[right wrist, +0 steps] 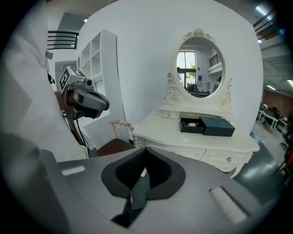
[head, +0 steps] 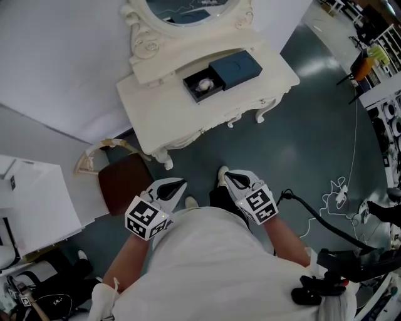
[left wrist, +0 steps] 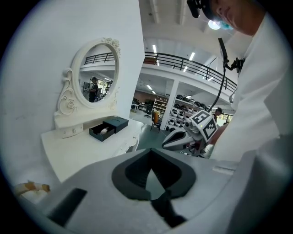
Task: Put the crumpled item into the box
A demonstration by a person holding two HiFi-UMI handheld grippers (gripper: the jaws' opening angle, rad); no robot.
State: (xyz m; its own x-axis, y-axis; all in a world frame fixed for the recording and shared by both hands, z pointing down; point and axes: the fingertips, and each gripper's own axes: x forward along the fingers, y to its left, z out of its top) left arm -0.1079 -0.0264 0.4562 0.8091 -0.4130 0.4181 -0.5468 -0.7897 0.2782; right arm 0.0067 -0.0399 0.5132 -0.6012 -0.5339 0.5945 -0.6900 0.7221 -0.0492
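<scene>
A dark box (head: pixel 195 89) lies open on the white dressing table (head: pixel 163 116), with a white crumpled item (head: pixel 205 82) inside it and its dark lid (head: pixel 235 68) beside it. The same box (left wrist: pixel 96 133) and item (left wrist: pixel 104 130) are small and far off in the left gripper view, and box (right wrist: pixel 187 127) and item (right wrist: pixel 192 124) likewise in the right gripper view. My left gripper (head: pixel 178 185) and right gripper (head: pixel 223 174) are held close to my body, well short of the table. Both are shut with nothing in them. The left gripper view also catches the right gripper (left wrist: pixel 192 135).
An oval mirror (head: pixel 188 9) stands at the back of the table. A brown stool (head: pixel 125 182) sits on the floor just left of my left gripper. A white cabinet (head: pixel 31 200) is at the far left. Cables (head: pixel 313 213) trail over the floor on the right.
</scene>
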